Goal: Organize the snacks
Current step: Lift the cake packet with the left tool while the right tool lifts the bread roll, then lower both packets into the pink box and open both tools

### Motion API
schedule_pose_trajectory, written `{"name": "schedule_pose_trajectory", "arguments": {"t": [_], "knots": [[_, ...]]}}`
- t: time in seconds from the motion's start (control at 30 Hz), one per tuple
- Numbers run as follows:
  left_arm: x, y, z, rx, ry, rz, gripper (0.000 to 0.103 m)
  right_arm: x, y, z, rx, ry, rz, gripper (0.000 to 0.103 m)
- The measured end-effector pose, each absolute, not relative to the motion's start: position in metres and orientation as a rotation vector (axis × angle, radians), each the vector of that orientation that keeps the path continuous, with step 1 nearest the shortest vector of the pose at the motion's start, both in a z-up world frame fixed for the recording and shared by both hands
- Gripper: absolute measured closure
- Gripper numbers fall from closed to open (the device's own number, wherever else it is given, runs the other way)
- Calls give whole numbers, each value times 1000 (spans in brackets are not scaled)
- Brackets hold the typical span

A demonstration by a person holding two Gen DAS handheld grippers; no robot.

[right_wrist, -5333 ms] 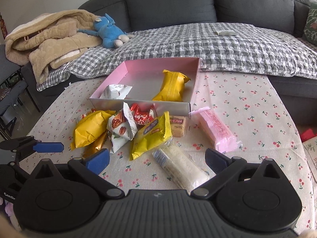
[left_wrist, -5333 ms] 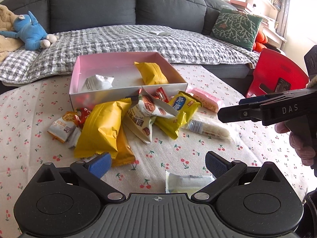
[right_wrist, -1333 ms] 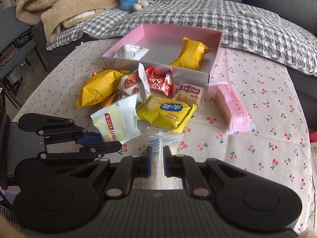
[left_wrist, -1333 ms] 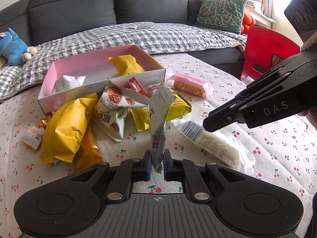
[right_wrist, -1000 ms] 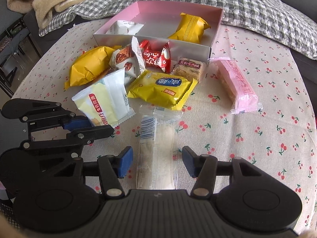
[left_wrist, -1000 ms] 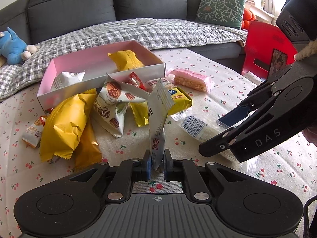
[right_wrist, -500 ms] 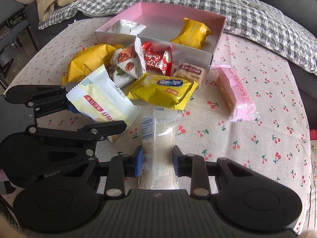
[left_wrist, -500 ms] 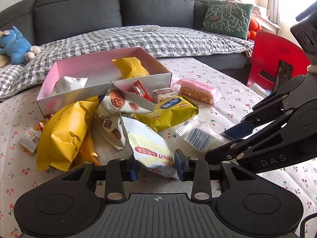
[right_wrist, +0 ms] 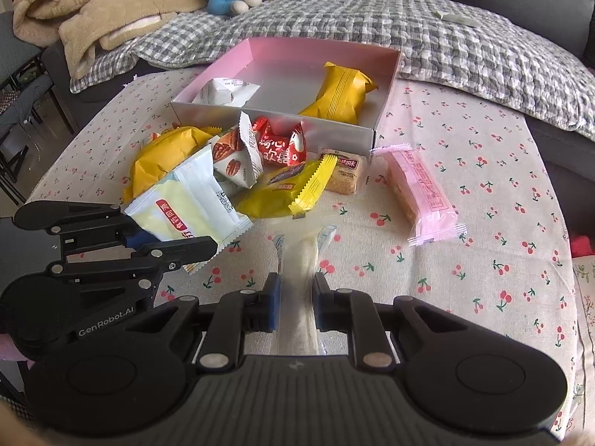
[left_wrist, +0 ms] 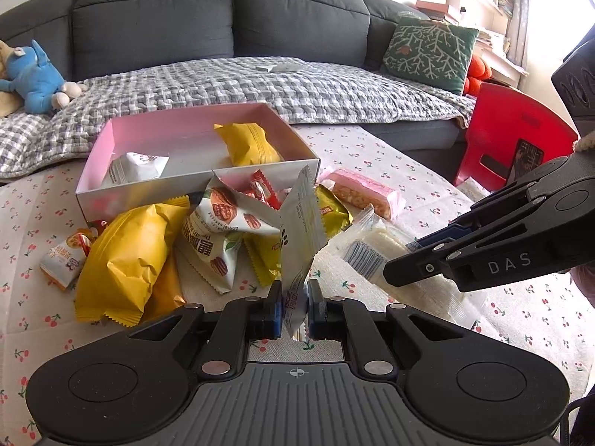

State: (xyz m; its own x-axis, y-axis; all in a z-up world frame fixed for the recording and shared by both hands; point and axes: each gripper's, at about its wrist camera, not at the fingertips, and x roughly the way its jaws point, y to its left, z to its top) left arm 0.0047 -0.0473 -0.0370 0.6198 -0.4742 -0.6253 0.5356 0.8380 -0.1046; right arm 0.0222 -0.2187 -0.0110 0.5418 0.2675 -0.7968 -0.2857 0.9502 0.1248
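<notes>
cherry-print tablecloth (right_wrist: 483, 171) beneath; my left gripper (left_wrist: 293, 310) pinches the pale wafer packet (left_wrist: 301, 230), right gripper (right_wrist: 295, 306) seemingly clamps the clear-wrapped bar (right_wrist: 303, 260); next, carry both to the pink box (right_wrist: 386, 85).

The clear bar (right_wrist: 300, 290) pinched in the right gripper (right_wrist: 295, 306) is motion-blurred, and its near end disappears behind the gripper body. In the left view, the pale packet (left_wrist: 299, 245) stands edge-on in the left gripper (left_wrist: 293, 310), so its front print can't be read. It also covers part of the yellow pack (left_wrist: 331, 212) just beyond. Red candy (left_wrist: 262, 193) mostly buried behind the nut bag (left_wrist: 219, 234).
</notes>
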Motion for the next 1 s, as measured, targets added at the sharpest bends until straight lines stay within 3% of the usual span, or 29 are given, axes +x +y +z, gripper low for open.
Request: {"name": "schedule_pose_trajectory", "arguments": {"t": [0.57,1.0], "knots": [[16,-39,-12,57,692,-548,93,33,-231,30,125,825,351,89],[110,-30,15,90,699,-421,93,125,-227,34,275,773,302,89]]}}
